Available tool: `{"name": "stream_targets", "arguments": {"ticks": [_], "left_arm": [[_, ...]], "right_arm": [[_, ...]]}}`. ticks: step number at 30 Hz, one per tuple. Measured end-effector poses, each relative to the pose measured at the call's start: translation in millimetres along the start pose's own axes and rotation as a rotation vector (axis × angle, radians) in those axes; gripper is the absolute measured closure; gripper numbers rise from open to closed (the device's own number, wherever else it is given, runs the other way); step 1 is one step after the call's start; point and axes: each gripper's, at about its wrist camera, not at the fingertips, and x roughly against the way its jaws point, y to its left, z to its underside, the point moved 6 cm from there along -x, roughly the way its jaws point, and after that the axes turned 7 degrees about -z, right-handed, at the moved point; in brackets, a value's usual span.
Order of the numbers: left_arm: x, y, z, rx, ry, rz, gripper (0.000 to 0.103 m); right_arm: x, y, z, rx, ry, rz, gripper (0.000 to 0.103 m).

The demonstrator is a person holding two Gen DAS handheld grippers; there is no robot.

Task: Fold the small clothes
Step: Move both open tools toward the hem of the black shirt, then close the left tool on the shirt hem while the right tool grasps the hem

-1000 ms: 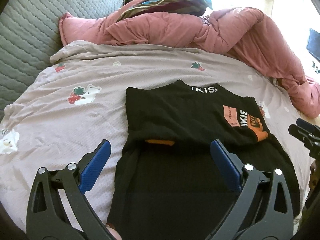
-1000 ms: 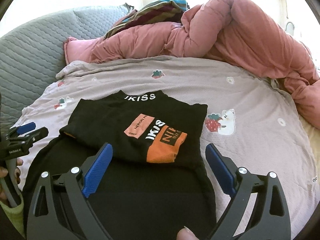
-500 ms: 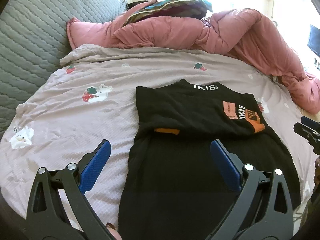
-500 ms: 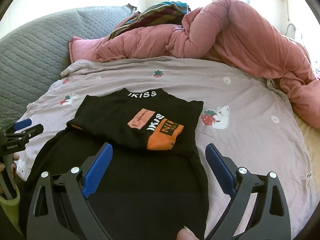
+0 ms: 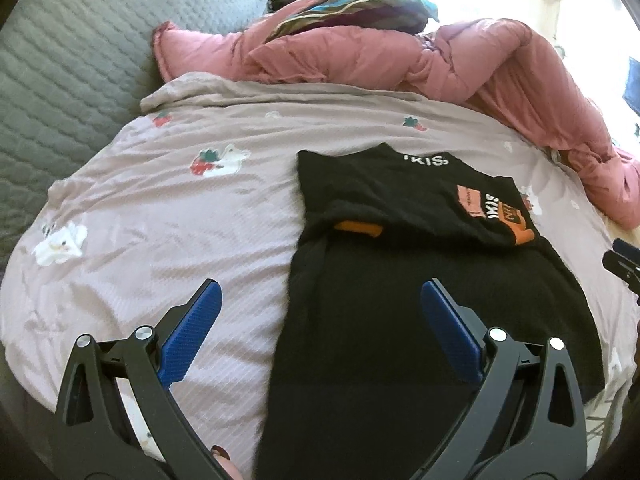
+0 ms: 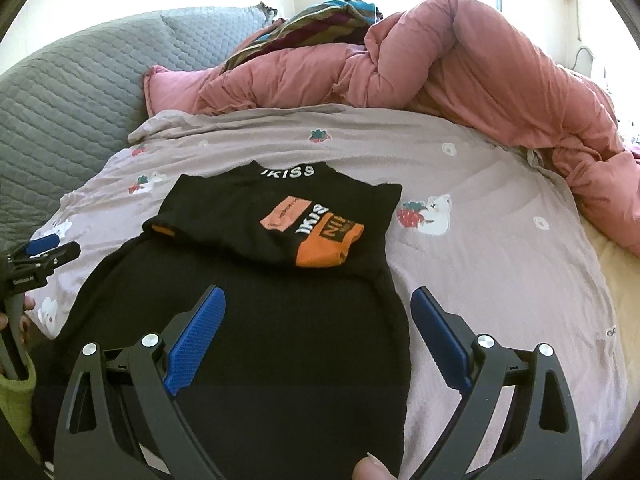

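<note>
A black garment (image 5: 420, 300) (image 6: 256, 320) with white lettering and an orange patch lies on the mauve bedsheet, its upper part folded down over the lower part. My left gripper (image 5: 316, 328) hovers open above the garment's near left edge, holding nothing. My right gripper (image 6: 318, 332) is open above the garment's near right part, also empty. The left gripper (image 6: 40, 252) shows at the left edge of the right wrist view, and the right gripper's tip (image 5: 624, 260) at the right edge of the left wrist view.
A pink duvet (image 6: 460, 68) is heaped along the far and right side of the bed, with a striped cloth (image 6: 312, 24) behind it. A grey quilted headboard (image 5: 72, 68) stands at the left. The printed sheet (image 5: 160, 220) spreads left of the garment.
Both grippers have drawn back and up from the garment, so more of the bed shows. The garment lies as it did; both grippers stayed open.
</note>
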Motion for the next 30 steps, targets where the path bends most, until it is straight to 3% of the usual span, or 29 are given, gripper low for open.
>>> {"name": "stream_targets", "arguments": {"ticks": [12,23,30], "left_arm": [[14.3,58.5,32.4,0.110,0.039,-0.014,0.010],[29.9,58.7,55.9,0.106,0.052,0.022,0.010],[31.3,41.8,71.2,0.071,0.078,0.061,0.029]], "right_arm": [[11.0,7.1,17.8,0.007,0.008,-0.027,0.010],[17.7,7.7,36.7,0.008,0.028,-0.047,0.010],[21.8,-1.4,55.9,-0.010,0.048,-0.051,0.010]]}}
